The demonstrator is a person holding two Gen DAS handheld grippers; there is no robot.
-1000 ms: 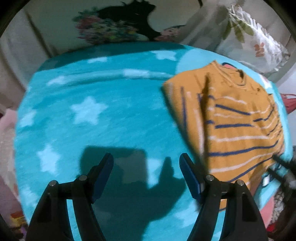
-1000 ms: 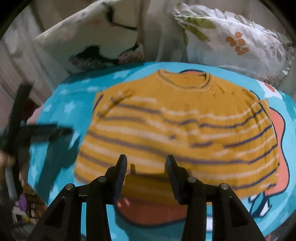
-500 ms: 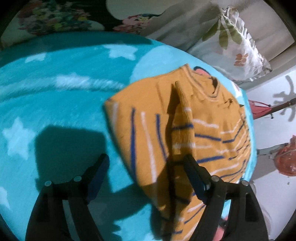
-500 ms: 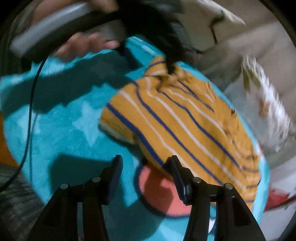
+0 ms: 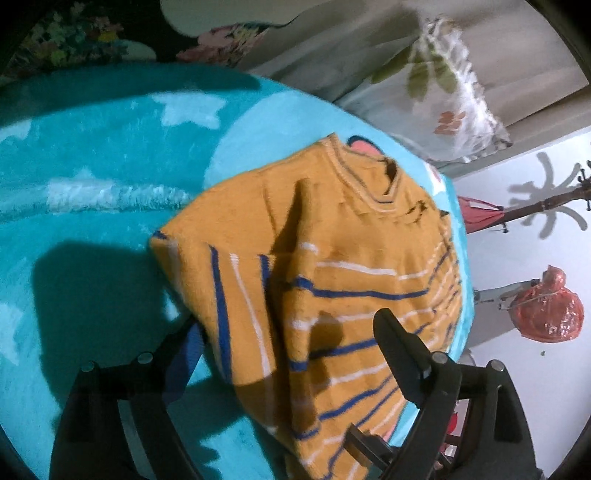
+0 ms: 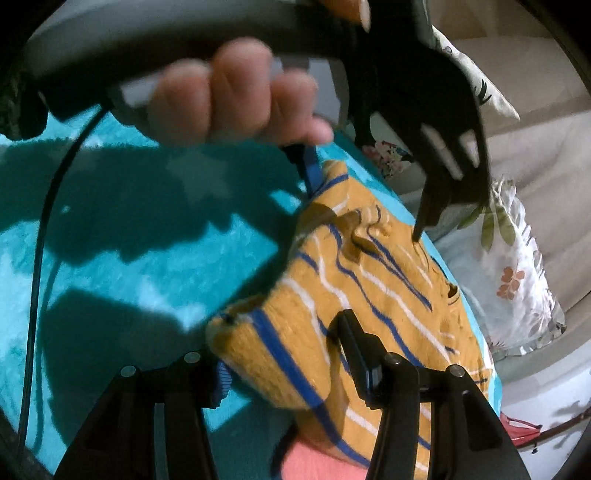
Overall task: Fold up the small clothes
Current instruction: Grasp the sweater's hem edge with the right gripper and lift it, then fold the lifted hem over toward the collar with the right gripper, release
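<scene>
Folding is only just starting. The yellow striped sweater (image 5: 343, 280) is lying nearly flat on the blue blanket (image 5: 92, 229). The left gripper (image 5: 291, 343) is opening wide around one edge; the right gripper (image 6: 284, 354) is sitting wide around a corner.

Left gripper (image 5: 291, 332) and right gripper (image 6: 282, 347) had black angular fingers with blue pads (image 6: 222, 380) and silver screws (image 5: 439, 357). Left hand (image 6: 236, 96) gripped a grey handle (image 6: 155, 22); black cable (image 6: 40, 258) trailed down.

Left gripper (image 5: 291, 332) tilts steeply down, jaws opening, a hand (image 6: 236, 96) wrapped round its handle; right gripper (image 6: 284, 354) tilts down too, jaws apart
</scene>
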